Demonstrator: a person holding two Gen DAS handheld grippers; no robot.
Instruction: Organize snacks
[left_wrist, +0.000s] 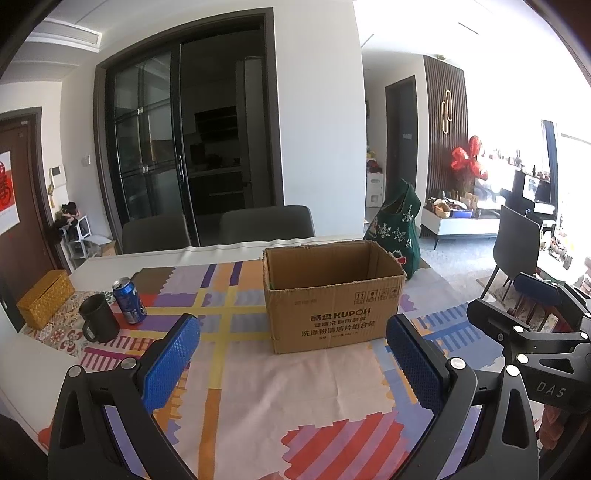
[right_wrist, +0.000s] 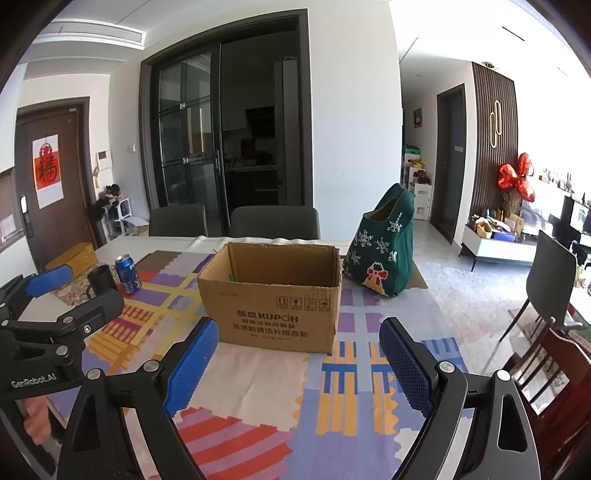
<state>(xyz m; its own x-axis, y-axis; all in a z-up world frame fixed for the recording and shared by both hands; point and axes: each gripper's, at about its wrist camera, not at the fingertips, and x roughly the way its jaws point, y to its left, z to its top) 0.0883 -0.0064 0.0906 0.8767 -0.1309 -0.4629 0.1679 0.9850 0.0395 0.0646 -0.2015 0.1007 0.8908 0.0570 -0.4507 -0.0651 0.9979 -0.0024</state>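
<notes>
An open cardboard box (left_wrist: 332, 295) printed KUPOH stands on the patterned tablecloth; it also shows in the right wrist view (right_wrist: 273, 295). Most of its inside is hidden. A green Christmas tote bag (right_wrist: 382, 242) stands behind the box to the right, also in the left wrist view (left_wrist: 399, 225). My left gripper (left_wrist: 293, 328) is open and empty, held above the cloth in front of the box. My right gripper (right_wrist: 299, 332) is open and empty, also in front of the box. Each gripper shows at the edge of the other's view.
A blue soda can (left_wrist: 129, 301), a black mug (left_wrist: 98, 323) and a yellow woven box (left_wrist: 46, 302) stand at the table's left. Two grey chairs (left_wrist: 266, 223) are behind the table. Another chair (right_wrist: 550, 280) stands at the right.
</notes>
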